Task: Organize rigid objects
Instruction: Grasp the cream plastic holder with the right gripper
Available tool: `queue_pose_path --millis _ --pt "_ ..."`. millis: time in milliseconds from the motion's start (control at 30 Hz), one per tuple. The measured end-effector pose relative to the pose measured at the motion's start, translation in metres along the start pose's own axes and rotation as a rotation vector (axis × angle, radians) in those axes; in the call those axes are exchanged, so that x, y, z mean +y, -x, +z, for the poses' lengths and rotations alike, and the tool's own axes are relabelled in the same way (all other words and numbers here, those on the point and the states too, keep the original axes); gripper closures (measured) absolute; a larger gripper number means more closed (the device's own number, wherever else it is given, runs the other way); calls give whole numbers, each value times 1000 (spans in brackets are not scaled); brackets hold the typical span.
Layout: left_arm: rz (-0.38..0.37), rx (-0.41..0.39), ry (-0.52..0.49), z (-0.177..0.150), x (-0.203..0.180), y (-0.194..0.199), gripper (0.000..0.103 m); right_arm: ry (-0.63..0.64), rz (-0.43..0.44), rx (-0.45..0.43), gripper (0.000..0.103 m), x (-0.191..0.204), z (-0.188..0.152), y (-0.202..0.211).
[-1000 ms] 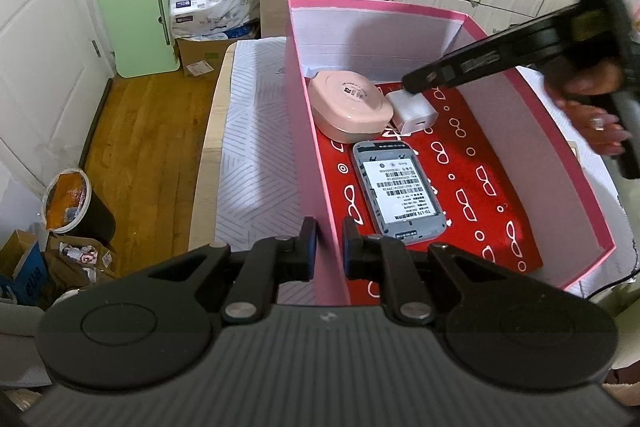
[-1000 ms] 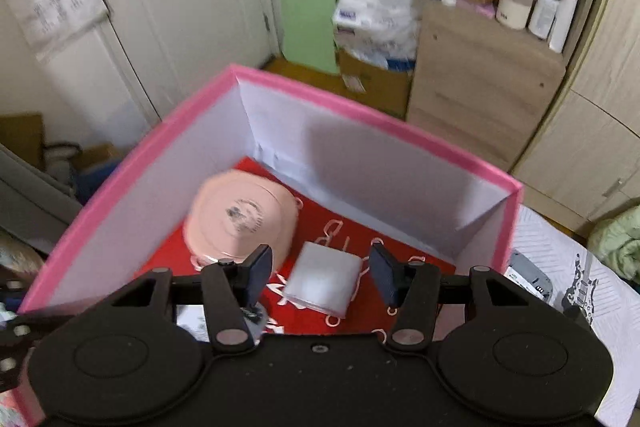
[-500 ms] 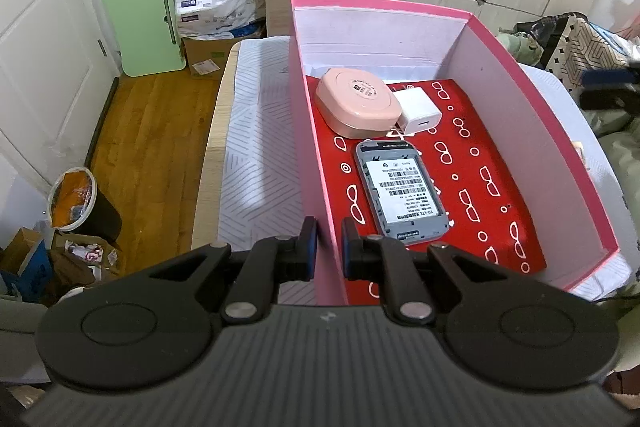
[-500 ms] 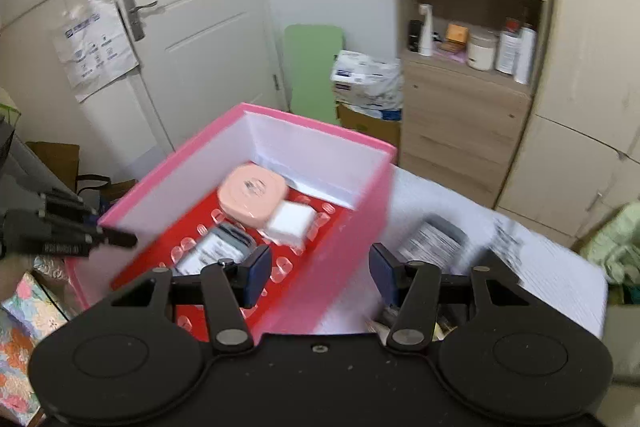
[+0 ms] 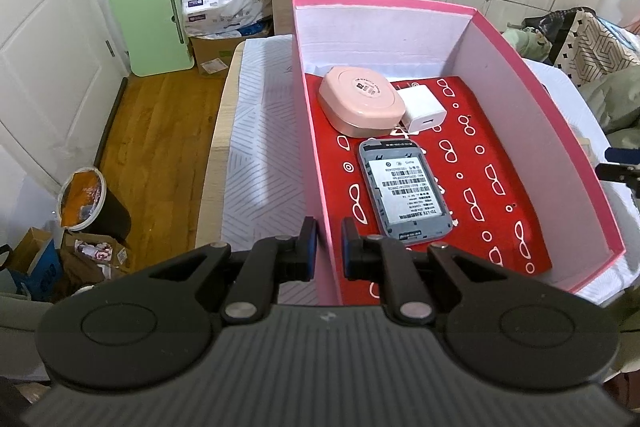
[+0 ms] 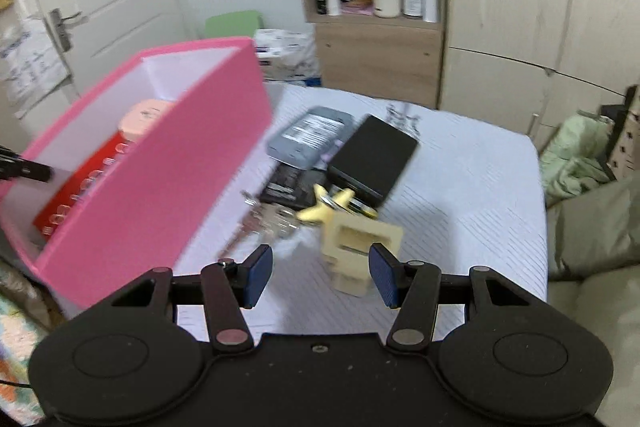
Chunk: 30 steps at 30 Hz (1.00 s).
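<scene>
**Right fingers lined up over the cream block, box pinned by the left**

Left wrist view: the left gripper (image 5: 327, 247) is seen clamped on the near wall of the pink box (image 5: 556, 131), 1 finger outside and 1 inside, pads squeezed onto the cardboard. So the box is being steadied, nothing else can be picked by that hand. 3 things are already parked inside on the red lining: a pink rounded case (image 5: 360, 101) at the far left, a white charger cube (image 5: 423, 109) touching it on the right, and a grey device (image 5: 404, 191) lying face-down nearer the fingers, long axis running along the box. A bit of the right gripper's tip (image 5: 618, 163) is caught just outside the box's right wall.

Right wrist view: pretty blurry. The right gripper (image 6: 320, 273) is held apart and empty over the bed (image 6: 480, 187), beside the box. The leftover pile is ahead of it: a cream block (image 6: 360, 247), a yellow star-shaped piece (image 6: 326, 205), some keys (image 6: 264, 223), a black box (image 6: 372, 157) and a second grey device (image 6: 310, 137).

The relation that matters: the cream block sits straight ahead, between the 2 pads but shifted toward the right one, not touched yet. Its long axis looks roughly in line with the fingers, so a short push forward and down is probably all that's needed before closing. Being on that side, the right hand is clearly the nearer one.
</scene>
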<state>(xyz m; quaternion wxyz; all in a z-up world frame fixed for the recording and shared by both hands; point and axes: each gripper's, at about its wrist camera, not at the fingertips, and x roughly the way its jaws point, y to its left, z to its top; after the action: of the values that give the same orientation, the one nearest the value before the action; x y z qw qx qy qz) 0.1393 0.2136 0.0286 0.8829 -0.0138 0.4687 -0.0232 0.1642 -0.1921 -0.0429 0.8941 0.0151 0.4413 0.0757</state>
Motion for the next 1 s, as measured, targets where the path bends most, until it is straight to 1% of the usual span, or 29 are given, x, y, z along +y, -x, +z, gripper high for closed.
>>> queue_pose_path --millis 133,167,300,433,600,733,900,933,967,1000 --pt "3 2 2 -1 0 1 92 -60 -44 -15 43 -12 -10 -13" --pt "3 2 2 -1 0 0 92 -81 -50 -13 40 -15 -10 -16" --pt "5 2 0 -1 0 0 92 -122 -45 5 38 -22 -9 -31" --pt "-1 1 8 -1 0 1 92 -127 -23 0 35 -22 -9 -40" --pt "1 0 6 -1 1 0 92 -93 -58 -16 33 -14 -9 -48" --pt "1 0 7 -2 1 0 92 -116 -76 -46 30 -17 -10 -50" --pt "1 0 8 -2 1 0 92 -188 -39 -71 31 -30 -12 -44" --pt "1 0 9 -2 1 0 92 -197 -28 -71 34 -32 -13 -43" --pt "1 0 10 -2 1 1 92 -205 -11 -70 42 -34 -14 -42" --pt "1 0 10 -2 0 1 92 -214 1 -70 43 -35 -15 -41"
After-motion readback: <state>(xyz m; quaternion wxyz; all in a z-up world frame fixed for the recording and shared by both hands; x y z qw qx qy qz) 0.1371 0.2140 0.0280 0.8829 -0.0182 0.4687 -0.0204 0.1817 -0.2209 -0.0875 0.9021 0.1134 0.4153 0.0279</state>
